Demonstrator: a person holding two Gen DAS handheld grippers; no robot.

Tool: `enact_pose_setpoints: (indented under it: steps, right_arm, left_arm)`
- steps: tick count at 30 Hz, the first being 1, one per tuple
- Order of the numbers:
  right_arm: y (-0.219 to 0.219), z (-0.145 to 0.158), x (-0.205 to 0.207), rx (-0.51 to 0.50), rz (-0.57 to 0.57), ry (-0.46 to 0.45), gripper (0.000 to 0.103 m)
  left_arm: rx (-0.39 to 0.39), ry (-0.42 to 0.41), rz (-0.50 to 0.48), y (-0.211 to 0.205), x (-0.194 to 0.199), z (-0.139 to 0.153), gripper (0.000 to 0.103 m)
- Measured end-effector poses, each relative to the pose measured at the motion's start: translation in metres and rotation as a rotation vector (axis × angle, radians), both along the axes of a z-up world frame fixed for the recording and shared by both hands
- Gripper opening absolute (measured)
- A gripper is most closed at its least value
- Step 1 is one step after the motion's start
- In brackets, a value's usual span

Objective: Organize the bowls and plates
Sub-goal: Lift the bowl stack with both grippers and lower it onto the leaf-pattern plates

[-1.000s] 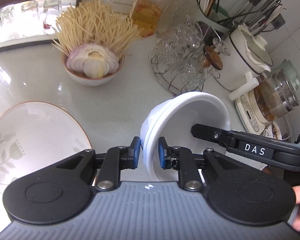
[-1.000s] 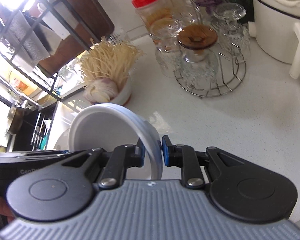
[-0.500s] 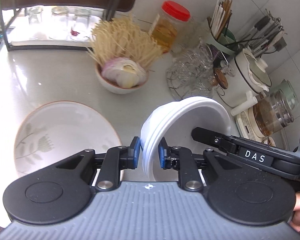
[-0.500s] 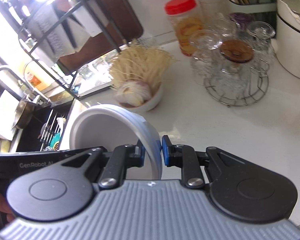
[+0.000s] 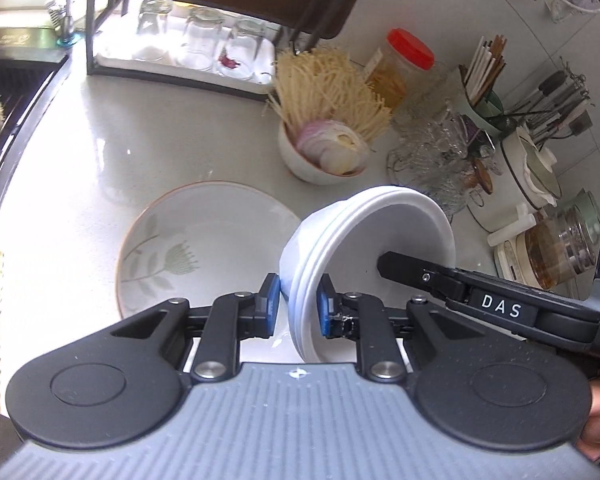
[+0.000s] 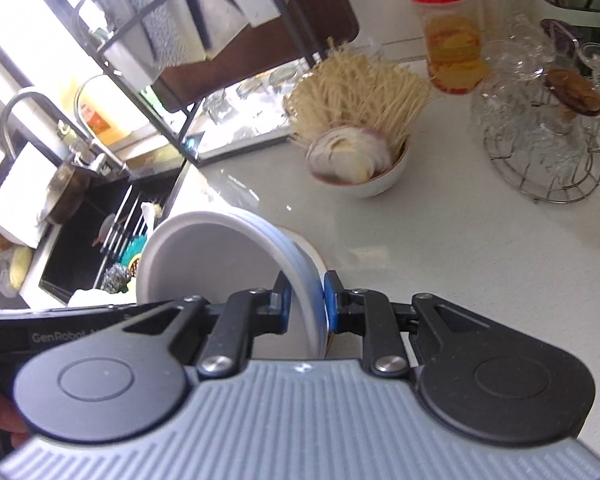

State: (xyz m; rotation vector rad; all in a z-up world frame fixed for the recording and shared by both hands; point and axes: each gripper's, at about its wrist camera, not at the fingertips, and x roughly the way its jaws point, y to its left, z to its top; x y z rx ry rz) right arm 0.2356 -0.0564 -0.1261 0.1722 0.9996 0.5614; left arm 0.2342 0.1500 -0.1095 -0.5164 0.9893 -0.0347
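Held thing: a stack of white bowls [image 5: 364, 248], tipped on its side and lifted clear of the table [image 5: 100, 140].
Left gripper [image 5: 298, 308]: clamped on the stack's near rim, one pad outside the wall, one inside.
Right gripper [image 6: 306, 304]: clamped on the opposite rim of the same stack; in the left view its finger reaches into the bowl's mouth from the right.
Key relation: the flowered plate [image 5: 188, 248] lies flat on the table just left of and below the bowls, ahead of the left gripper; the left hand is the nearer one.
Bowl axis: the mouth faces the right gripper, the base points toward the plate side.
Likely next move: level the stack and lower it onto the plate, or beside it.
Nearby: a bowl of noodles and onion [image 5: 324, 152] stands beyond the plate, apart from it; the sink [image 6: 84, 232] lies off the table's far left.
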Motion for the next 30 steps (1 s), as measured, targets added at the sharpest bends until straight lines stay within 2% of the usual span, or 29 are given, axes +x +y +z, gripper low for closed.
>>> enact_pose_setpoints:
  steps: [9,23,30]
  right_arm:
    - [0.034,-0.022,0.002,-0.034,0.051,0.065,0.021]
    - [0.061,-0.054,0.012,-0.096,0.059,0.1,0.022]
    - [0.065,-0.063,0.018,-0.106,0.049,0.11,0.023]
  left_arm:
    - [-0.025,0.024,0.082,0.031,-0.014,-0.023,0.022]
    - [-0.021,0.099,0.079,0.048,0.002,-0.062,0.022]
    - [-0.013,0.115,0.069,0.048,0.009,-0.068,0.023]
